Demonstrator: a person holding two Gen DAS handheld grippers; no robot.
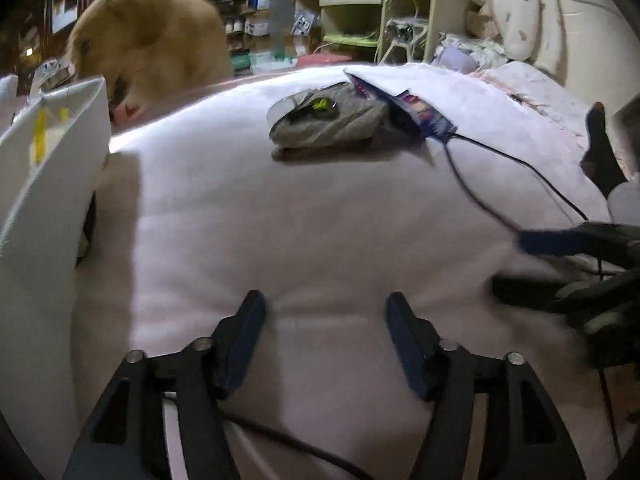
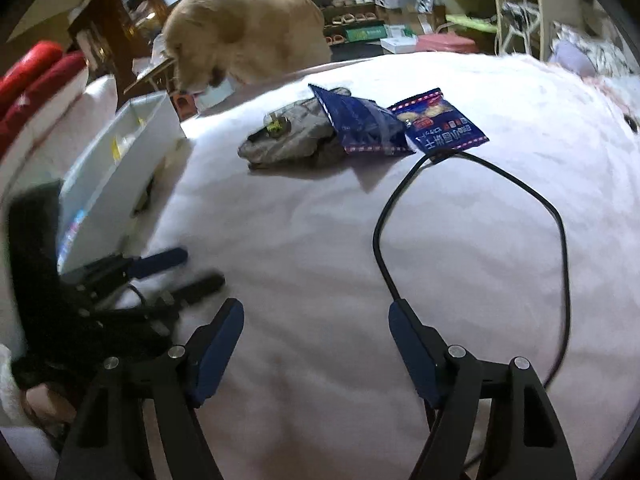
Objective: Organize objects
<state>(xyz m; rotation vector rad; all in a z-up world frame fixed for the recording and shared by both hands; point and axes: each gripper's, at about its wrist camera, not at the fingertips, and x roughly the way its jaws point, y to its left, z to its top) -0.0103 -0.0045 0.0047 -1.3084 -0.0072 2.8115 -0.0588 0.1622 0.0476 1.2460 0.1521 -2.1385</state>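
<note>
A: Left gripper (image 1: 326,306) sits low at the bottom centre of its view, level over the pale bed cover (image 1: 320,220), jaws spread, nothing between them. Right gripper (image 2: 316,316) the same: bottom centre, released, empty.

B: Each sees the other?

A: Yes. The right one shows blurred at the right edge of the left view, the left one blurred at lower left of the right view, just beside the white box (image 2: 120,160).

B: Task things?

A: Upper centre of the right view: 2 blue snack packets (image 2: 400,124), side by side; the left packet overlaps a grey folded cloth (image 2: 288,140). A small green and black thing on the cloth, too small to identify.

B: Obstructions?

A: A black cable (image 2: 472,216) loops from the packets to the right gripper's right finger. A tan dog (image 2: 248,28) stands past the bed's far edge, upper left.
</note>
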